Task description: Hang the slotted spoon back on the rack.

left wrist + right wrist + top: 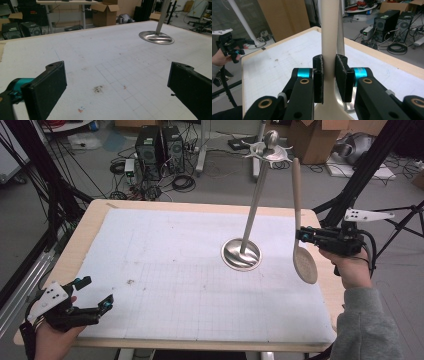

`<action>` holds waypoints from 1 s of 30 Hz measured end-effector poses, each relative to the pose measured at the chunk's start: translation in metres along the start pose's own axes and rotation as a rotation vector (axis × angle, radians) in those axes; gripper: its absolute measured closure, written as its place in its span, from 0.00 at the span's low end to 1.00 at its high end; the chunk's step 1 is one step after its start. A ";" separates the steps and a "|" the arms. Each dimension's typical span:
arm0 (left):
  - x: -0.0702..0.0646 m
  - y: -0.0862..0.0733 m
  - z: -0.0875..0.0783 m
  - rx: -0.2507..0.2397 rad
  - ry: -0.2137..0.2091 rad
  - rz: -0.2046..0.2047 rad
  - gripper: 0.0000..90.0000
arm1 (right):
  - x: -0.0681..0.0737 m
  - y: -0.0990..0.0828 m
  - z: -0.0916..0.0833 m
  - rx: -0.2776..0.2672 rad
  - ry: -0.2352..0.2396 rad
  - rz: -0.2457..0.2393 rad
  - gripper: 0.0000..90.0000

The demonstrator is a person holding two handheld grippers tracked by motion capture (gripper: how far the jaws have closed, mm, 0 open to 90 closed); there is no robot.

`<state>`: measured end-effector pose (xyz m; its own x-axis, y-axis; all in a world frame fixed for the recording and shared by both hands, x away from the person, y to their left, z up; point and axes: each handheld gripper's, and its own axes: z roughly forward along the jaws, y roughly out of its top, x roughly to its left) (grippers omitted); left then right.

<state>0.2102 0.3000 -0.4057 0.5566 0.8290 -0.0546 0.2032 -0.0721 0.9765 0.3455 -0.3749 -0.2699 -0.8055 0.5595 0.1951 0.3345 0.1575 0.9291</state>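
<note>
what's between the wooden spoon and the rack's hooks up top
Nothing visible. The right gripper holds the wooden spoon upright, bowl down, beside the stand; only open air shows between its handle tip and the hook ring.

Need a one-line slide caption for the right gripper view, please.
Right gripper, jaws shut on the pale wooden spoon's handle, above the white gridded mat.

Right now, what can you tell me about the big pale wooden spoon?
The pale wooden spoon looks like smooth, light wood, with a long thin handle and an oval bowl. It hangs upright in the air, bowl down, near the table's right edge. The right gripper is shut on its handle just above the bowl. Nothing else touches it.
</note>
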 end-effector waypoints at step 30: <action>0.000 -0.002 -0.008 0.000 0.009 -0.003 0.03 | 0.001 0.006 0.033 0.059 -0.016 -0.007 0.87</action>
<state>0.2029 0.3047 -0.4063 0.5486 0.8342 -0.0560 0.2047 -0.0691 0.9764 0.3630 -0.3466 -0.2740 -0.7998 0.5715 0.1835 0.3577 0.2083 0.9103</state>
